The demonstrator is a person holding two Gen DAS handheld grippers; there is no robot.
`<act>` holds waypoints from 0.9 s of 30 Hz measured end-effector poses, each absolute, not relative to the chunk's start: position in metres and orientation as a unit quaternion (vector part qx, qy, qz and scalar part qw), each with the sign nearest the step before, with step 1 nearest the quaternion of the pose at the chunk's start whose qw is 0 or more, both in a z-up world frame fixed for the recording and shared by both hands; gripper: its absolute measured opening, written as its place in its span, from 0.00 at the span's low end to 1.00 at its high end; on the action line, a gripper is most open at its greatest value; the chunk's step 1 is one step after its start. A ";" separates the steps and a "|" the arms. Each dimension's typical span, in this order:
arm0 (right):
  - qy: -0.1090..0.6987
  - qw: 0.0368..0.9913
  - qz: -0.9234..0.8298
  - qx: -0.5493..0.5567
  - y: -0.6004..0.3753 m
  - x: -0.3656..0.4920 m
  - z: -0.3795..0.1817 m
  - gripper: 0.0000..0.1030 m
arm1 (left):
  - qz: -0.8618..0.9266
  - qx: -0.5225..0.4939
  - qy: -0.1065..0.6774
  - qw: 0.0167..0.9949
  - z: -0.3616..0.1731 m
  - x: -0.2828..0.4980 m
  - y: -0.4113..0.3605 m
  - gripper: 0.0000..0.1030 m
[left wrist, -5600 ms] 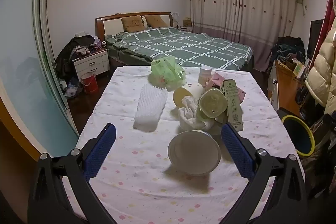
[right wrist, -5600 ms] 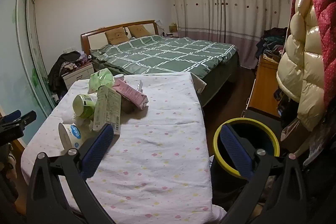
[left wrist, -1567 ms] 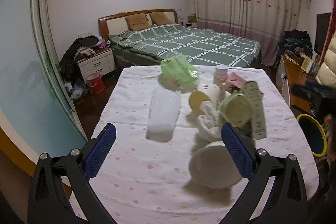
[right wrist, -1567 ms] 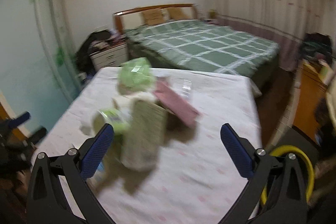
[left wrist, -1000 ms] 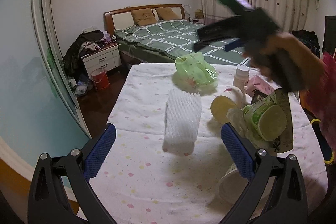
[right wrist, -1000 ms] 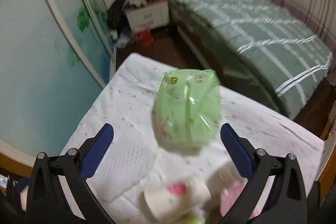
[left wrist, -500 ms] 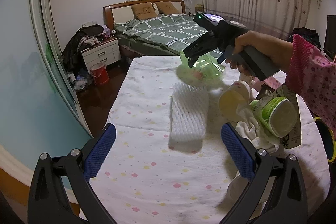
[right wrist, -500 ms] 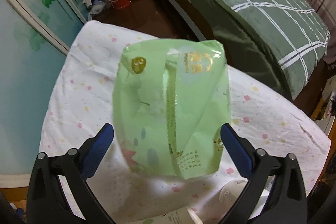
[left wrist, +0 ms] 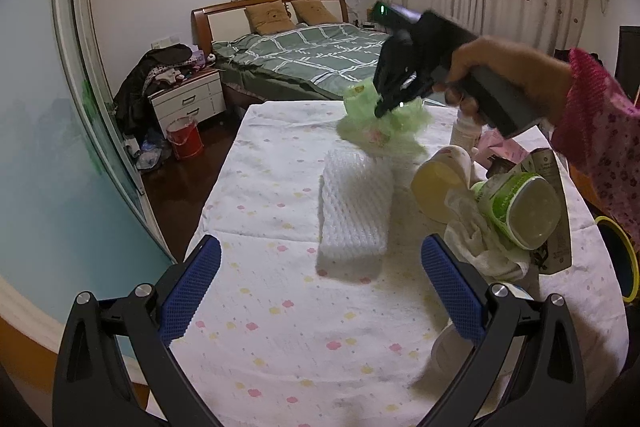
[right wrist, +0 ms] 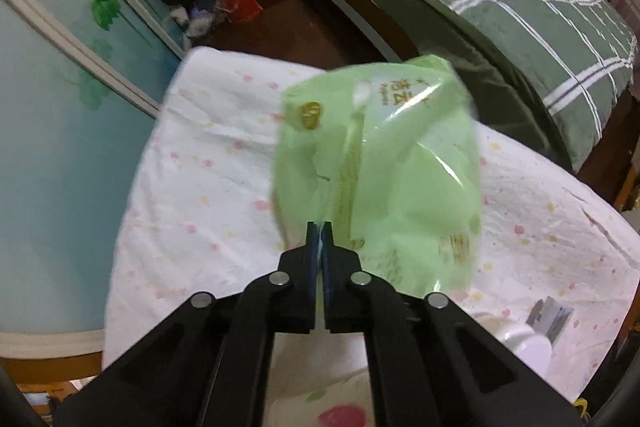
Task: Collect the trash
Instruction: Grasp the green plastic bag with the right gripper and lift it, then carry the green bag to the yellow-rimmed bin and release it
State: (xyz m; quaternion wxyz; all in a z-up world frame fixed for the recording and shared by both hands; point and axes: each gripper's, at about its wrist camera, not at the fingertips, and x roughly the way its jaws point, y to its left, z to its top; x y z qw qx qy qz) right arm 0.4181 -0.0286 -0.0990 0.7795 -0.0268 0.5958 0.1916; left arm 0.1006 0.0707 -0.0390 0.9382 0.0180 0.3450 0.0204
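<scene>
1. My left claw point(left wrist: 320, 267) is spread wide with nothing between its blue pads point(left wrist: 191, 287), held low over the near end of the tabletop point(left wrist: 280, 327). The white foam net sleeve point(left wrist: 354, 215) lies flat on the cloth just ahead of it, between the two pads in my view and apart from both.
2. To the right of the sleeve sits the trash heap: a tipped pale cup point(left wrist: 440, 187), crumpled white tissue point(left wrist: 476, 243), a green-banded tub point(left wrist: 520, 209) on its side and a printed carton point(left wrist: 554, 211) behind it. The yellow-rimmed bin point(left wrist: 622, 259) shows at the far right edge, off the tabletop.
3. My right claw point(right wrist: 319, 247) is pressed together, pinching the lower edge of the green plastic bag point(right wrist: 384, 187). From the left camera the same claw point(left wrist: 390, 99) is at the far end of the tabletop, with the bag point(left wrist: 376, 123) hanging from it above the cloth, just beyond the sleeve.
4. The bag is translucent light green, crinkled and puffed, with a gold round mark, some printed characters and a glossy clear patch. It is slightly blurred.
5. Half a second ago the right claw was still spread on either side of the bag, which rested on the cloth; now it has closed on it and the bag looks lifted. The left claw has stayed open, and the sleeve and the heap have not moved.
</scene>
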 end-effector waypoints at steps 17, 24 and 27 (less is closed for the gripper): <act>0.426 0.865 0.260 0.044 -0.167 0.230 0.076 0.02 | -0.029 0.025 0.330 0.943 -0.026 0.080 0.041 0.96; 0.419 0.894 0.130 0.090 -0.316 0.144 0.041 0.03 | -0.072 0.035 0.320 0.944 -0.023 0.075 0.005 0.96; 0.429 0.893 0.064 0.120 -0.377 0.116 0.009 0.03 | -0.084 0.045 0.321 0.942 -0.024 0.075 -0.013 0.96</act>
